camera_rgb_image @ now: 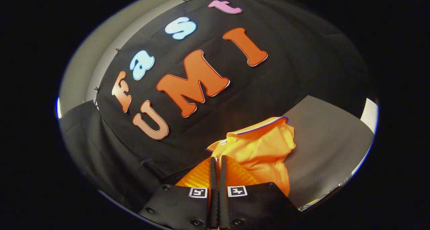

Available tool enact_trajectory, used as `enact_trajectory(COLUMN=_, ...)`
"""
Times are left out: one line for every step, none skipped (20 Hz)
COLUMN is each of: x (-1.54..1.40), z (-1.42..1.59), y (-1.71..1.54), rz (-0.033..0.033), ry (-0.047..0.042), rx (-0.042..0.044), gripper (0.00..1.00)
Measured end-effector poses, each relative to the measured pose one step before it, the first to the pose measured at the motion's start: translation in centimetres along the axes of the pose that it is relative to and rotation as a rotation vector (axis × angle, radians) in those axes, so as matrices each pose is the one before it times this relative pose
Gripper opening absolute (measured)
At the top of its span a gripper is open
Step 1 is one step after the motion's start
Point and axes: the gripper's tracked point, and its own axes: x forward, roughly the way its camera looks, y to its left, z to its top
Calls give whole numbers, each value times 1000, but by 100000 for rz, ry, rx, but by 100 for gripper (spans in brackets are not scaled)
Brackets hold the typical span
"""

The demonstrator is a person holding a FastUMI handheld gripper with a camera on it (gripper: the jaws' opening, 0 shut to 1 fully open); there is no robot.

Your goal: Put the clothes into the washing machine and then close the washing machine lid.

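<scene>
The orange polo shirt [260, 149] hangs bunched just ahead of the fingers, lifted clear of the surface behind it. Its collar, edged with a thin dark stripe, lies along the upper side of the bundle, and a small white button sits on the placket near the collar's lower end. The cloth falls in soft folds from the collar down past the fingers and ends in a loose hem close to the gripper's body. The gripper [217, 161] has its fingers pressed together with hardly a gap between them, and a fold of the shirt appears to be pinched at their tips; the exact bite is hard to make out, since orange cloth crowds both sides of the tips. Two square black-and-white markers sit on the gripper's body just behind the fingers. Behind and beside the shirt, a flat grey panel [322, 149] slopes away; whether it is a bench top or part of the machine cannot be told from this angle. The black cloth wall [302, 62] of the booth rises beyond the shirt and spreads across the background, pinned along its upper border with small clips. A pale wall [84, 65] shows past the cloth's far edge.
</scene>
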Motion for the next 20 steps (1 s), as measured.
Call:
enact_trajectory(x=144, z=68, y=1196, rz=1472, ry=-595, rx=-187, gripper=8)
enact_trajectory(x=-126, z=-147, y=1249, rz=1371, ry=-517, rx=151, gripper=8)
enact_trajectory(x=180, z=-164, y=1359, rz=1946, ry=-207, rx=463, gripper=8)
enact_trajectory(x=200, z=-246, y=1307, rz=1916, ry=-359, rx=343, gripper=8)
enact_trajectory(x=381, z=-292, y=1241, rz=1732, ry=196, rx=-191, gripper=8)
enact_trajectory(x=198, z=-465, y=1312, rz=1364, ry=-100, rx=-899, gripper=8)
enact_trajectory(x=235, z=-518, y=1230, rz=1428, ry=507, rx=-801, gripper=8)
enact_trajectory(x=427, z=-730, y=1494, rz=2482, ry=1142, rx=-242, gripper=8)
enact_trajectory(x=704, z=-696, y=1511, rz=2305, ry=597, rx=-25, gripper=8)
enact_trajectory(x=429, z=-1068, y=1577, rz=2819, ry=1846, rx=-868, gripper=8)
enact_trajectory(x=606, z=-1052, y=1180, rz=1847, ry=1452, rx=-1363, gripper=8)
enact_trajectory(x=849, z=-1286, y=1140, rz=1732, ry=2219, rx=-696, gripper=8)
enact_trajectory(x=764, z=-1301, y=1219, rz=2025, ry=2113, rx=-365, gripper=8)
enact_trajectory(x=1105, z=-1299, y=1153, rz=2301, ry=1755, rx=-203, gripper=8)
enact_trajectory(x=1094, z=-1492, y=653, rz=1420, ry=1911, rx=-230, gripper=8)
enact_trajectory(x=1301, z=-1576, y=301, rz=592, ry=2417, rx=-106, gripper=8)
enact_trajectory(x=1310, z=-1594, y=175, rz=361, ry=2799, rx=582, gripper=8)
enact_trajectory(x=1162, z=-1581, y=-130, rz=-107, ry=2958, rx=650, gripper=8)
enact_trajectory(x=1292, z=-1388, y=-113, rz=-526, ry=1901, rx=369, gripper=8)
enact_trajectory(x=1349, z=-1412, y=-391, rz=-674, ry=2163, rx=320, gripper=8)
